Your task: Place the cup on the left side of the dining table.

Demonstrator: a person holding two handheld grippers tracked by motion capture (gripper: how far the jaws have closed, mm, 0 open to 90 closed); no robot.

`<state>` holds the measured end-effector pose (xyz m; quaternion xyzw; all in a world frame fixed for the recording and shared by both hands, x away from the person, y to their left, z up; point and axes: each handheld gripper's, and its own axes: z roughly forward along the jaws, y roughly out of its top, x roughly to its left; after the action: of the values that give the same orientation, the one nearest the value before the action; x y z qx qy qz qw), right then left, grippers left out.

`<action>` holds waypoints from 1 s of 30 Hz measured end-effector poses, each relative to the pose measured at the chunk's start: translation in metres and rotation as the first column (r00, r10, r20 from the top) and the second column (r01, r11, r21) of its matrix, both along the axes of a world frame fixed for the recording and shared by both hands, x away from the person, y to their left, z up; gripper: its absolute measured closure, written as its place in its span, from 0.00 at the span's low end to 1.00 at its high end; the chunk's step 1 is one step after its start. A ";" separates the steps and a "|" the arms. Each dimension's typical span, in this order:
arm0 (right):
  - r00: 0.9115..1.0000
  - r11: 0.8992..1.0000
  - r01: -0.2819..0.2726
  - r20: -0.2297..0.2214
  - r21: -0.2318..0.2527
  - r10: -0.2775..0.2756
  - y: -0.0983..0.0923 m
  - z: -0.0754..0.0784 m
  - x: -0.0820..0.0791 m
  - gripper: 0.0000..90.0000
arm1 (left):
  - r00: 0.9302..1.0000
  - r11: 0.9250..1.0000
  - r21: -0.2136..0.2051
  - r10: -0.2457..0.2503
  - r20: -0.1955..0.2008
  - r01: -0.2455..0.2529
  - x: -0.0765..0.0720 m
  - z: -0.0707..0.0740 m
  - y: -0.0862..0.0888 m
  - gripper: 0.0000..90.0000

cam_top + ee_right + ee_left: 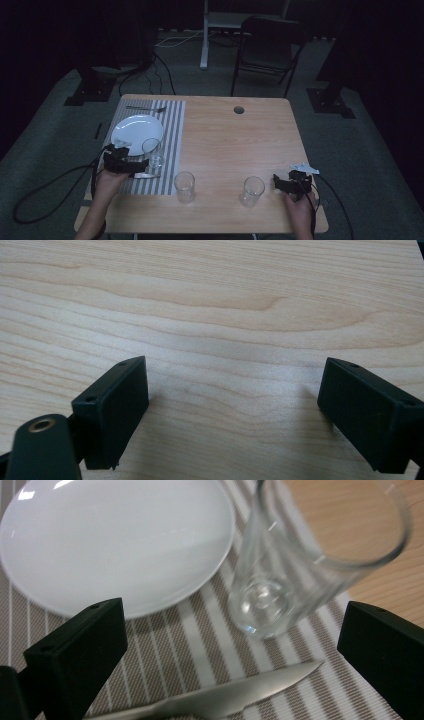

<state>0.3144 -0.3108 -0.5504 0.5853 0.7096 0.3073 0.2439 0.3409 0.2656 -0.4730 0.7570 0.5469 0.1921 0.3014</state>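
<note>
So the glass on the mat (300, 560) stands upright on the striped placemat (200, 630), just beside the white plate (115, 540) and a little ahead of the left gripper (232, 650). That gripper's two black jaws are wide apart and hold nothing — the glass sits past their tips, nearer the right one. A silver knife (235, 695) lies flat on the mat between the jaws, below the glass.

From the high view, the left gripper (142, 162) sits at the near edge of the mat (172, 130), with the plate (136, 131) and the glass (152, 151) close by. A fork (146, 108) lies at the far end of the mat, past the plate. Two more empty glasses stand on the bare wood — one (184, 186) just off the mat's near corner, the other (251, 191) further right.

The right gripper (276, 181) rests low near the table's (235, 140) right front corner, close to that second glass. Its jaws are spread apart too, with bare wooden table (225, 315) between them.
</note>
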 end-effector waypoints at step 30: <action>1.000 1.000 0.001 -0.001 0.001 -0.001 0.000 0.000 0.000 0.14 | 0.992 0.993 0.020 0.121 -0.040 -0.120 -0.041 -0.058 0.036 0.00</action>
<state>0.3144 -0.3106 -0.5503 0.5860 0.7091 0.3074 0.2435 0.3004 0.3016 -0.5312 0.7290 0.5962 0.1990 0.2712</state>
